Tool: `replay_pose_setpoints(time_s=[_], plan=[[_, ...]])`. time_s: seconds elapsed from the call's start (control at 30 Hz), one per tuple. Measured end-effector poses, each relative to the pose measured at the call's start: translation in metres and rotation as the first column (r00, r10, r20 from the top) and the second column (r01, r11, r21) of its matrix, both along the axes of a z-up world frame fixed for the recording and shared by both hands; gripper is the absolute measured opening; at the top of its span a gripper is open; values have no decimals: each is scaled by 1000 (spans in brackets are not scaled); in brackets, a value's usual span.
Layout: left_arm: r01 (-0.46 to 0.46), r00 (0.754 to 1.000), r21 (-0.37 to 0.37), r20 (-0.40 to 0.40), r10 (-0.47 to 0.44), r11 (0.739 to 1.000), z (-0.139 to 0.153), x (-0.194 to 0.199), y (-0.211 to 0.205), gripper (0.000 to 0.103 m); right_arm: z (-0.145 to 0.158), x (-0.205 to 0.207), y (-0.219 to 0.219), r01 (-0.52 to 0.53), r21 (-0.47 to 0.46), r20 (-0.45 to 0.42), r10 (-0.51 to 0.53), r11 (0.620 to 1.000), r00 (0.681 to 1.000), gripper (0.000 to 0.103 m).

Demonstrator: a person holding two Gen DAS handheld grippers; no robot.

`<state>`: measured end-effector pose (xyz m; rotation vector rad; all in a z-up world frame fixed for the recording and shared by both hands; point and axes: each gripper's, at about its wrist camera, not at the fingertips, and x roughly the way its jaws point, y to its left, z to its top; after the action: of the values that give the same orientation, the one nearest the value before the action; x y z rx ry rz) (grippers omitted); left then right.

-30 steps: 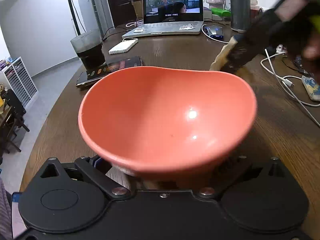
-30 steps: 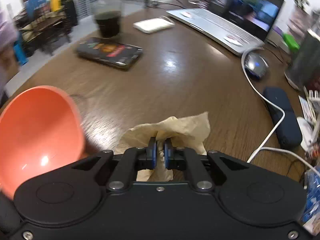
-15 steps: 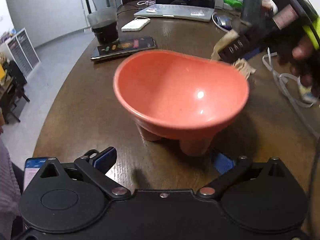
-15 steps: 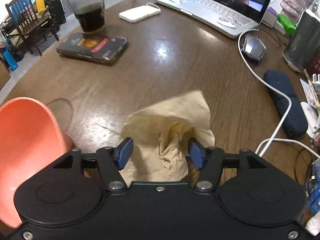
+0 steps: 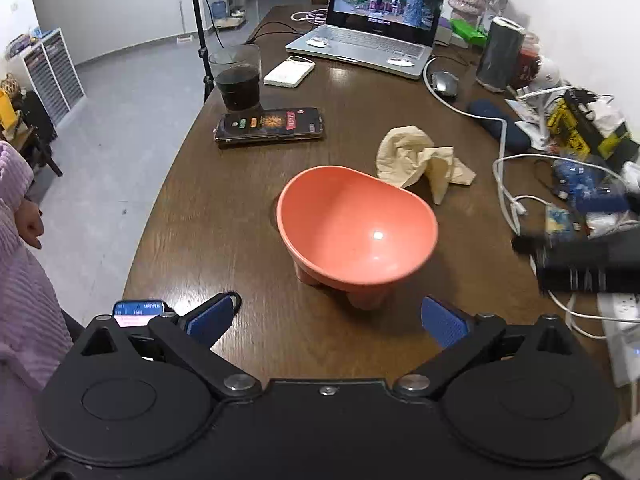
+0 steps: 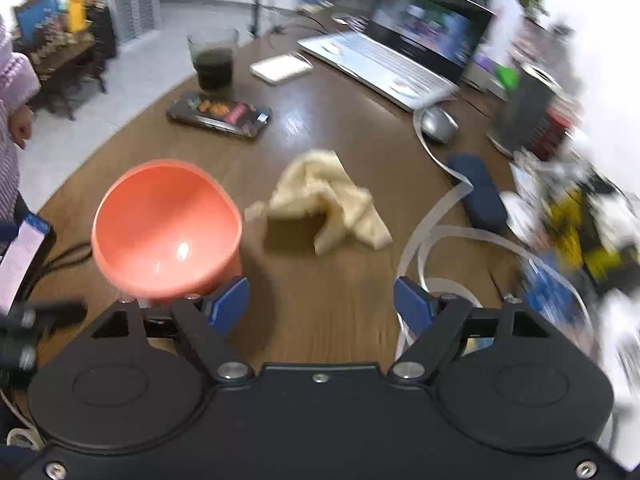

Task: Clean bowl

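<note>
Bowl [image 5: 356, 224] upright on table [image 5: 224, 216], rag [image 5: 420, 160] crumpled just beyond. Left tongs [image 5: 326, 318], right tongs [image 6: 322, 300] both spread wide, holding nothing. Risk: cable [image 5: 508, 196] near right, snag possible; drink [image 5: 238, 78] far left could spill.

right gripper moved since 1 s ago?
Yes. The right gripper let go of the cloth and backed off toward the near table edge; the cloth now lies farther ahead on the table, fingers open and empty.
</note>
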<state>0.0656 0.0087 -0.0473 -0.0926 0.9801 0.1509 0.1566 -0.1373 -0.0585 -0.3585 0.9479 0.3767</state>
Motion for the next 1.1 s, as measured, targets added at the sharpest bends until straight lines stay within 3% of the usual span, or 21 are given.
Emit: replay_pose_setpoints(time_s=[0.27,0.47,0.53,1.1], plan=[[16,998,-3,-63,-16,1000,9,-31,-5,102,26,-72,-32,152,24,-85,-149,988,985,85],[19,996,-28,-88,-22,999,19,-52,-4,103,51,-121,-45,163,84,-153,-149,983,977,85],[20,995,-37,-96,-24,999,23,-59,-4,103,56,-134,-39,125,52,-112,-119,991,987,85],[31,994,-49,-102,-36,998,24,-59,-3,103,56,-120,-45,142,81,-135,-130,987,982,85]])
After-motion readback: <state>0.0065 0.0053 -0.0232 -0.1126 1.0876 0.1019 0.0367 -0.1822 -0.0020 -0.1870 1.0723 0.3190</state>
